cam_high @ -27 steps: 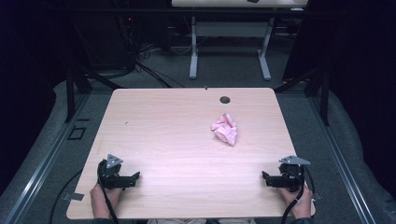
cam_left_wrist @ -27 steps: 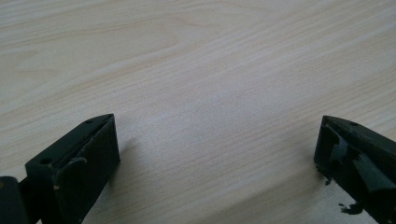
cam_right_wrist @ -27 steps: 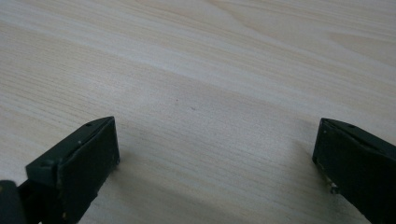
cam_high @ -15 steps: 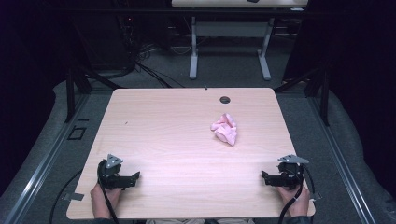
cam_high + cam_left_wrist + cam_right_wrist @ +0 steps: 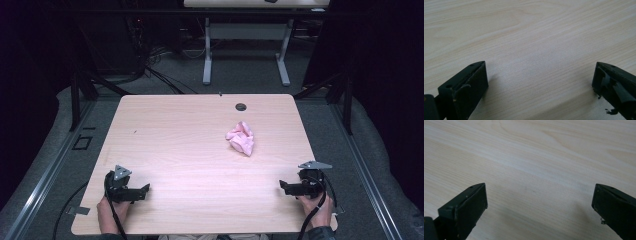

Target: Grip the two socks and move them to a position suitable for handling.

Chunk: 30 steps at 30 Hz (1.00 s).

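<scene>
On the far right part of the wooden table (image 5: 175, 150), one crumpled pink cloth (image 5: 241, 138), judged light, soft and limp, best pinched at a raised fold; left gripper (image 5: 141, 191) and right gripper (image 5: 286, 188) at near corners, jaws wide apart, both empty

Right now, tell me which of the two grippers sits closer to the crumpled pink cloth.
The right gripper. The pink cloth lies right of the table's middle, so it is nearer that gripper than the left gripper at the opposite near corner.
</scene>
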Tool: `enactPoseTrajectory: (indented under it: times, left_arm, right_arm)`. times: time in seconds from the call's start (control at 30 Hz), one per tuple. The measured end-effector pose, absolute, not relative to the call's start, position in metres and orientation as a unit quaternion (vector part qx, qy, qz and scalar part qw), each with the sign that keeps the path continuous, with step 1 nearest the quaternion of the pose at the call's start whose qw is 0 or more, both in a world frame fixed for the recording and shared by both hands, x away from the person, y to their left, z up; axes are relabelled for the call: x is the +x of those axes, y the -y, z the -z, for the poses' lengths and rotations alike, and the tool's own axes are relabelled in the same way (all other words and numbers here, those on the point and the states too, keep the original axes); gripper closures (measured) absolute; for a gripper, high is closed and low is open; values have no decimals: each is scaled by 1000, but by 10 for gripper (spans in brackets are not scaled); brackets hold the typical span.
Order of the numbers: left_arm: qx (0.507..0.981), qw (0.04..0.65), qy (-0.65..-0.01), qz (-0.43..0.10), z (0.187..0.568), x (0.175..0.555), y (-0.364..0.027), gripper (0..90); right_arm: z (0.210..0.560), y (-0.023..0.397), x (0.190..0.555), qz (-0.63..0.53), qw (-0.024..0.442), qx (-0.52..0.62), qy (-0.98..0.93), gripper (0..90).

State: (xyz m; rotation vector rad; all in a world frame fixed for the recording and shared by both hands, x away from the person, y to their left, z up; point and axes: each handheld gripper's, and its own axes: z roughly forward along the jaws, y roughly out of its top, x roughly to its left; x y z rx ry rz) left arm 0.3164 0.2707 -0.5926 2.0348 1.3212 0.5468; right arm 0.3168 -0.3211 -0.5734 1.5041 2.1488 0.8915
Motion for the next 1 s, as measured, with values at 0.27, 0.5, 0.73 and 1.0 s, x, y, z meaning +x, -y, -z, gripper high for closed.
enactPoseTrajectory:
  times: [0.27,0.5,0.73,1.0]
  left_arm:
    - [773,324,-504,-210,593,316,-270,0]
    - [773,323,-503,-210,593,316,-271,0]
    - [773,323,-503,-210,593,316,-271,0]
    - [773,323,-503,-211,593,316,-270,1]
  right_arm:
    - [551,307,327,-329,184,508,-775,0]
    - [530,279,352,-344,180,467,-794,0]
    - [518,252,375,-346,168,437,-813,0]
    - [509,217,406,-342,175,395,-835,0]
